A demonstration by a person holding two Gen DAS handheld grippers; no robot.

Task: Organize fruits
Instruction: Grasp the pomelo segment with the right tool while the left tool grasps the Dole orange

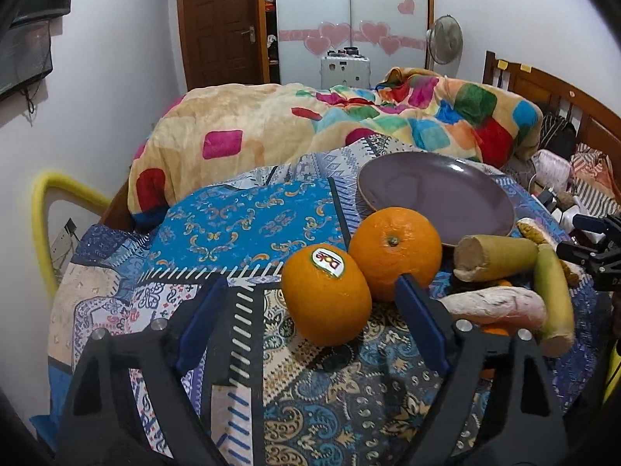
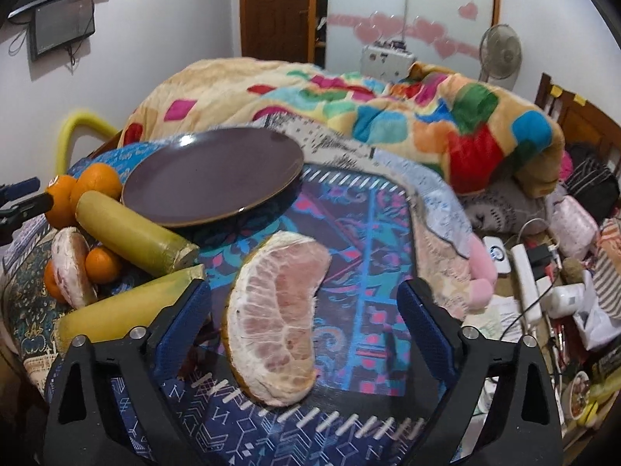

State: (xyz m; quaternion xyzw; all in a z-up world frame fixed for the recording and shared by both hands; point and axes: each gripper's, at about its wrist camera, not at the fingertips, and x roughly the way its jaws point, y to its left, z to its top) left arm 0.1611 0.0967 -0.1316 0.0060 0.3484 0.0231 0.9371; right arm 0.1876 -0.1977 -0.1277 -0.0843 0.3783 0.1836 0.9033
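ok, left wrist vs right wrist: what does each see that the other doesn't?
Left wrist only: the orange with a sticker sits between the open left gripper's fingers, with a bigger orange touching it behind.

Right wrist only: a peeled pomelo wedge stands between the open right gripper's fingers, and cables and chargers lie at right.

Both: the empty purple plate, the cut yellow-green stalks, another pomelo piece, the patterned cloth and the blanket.
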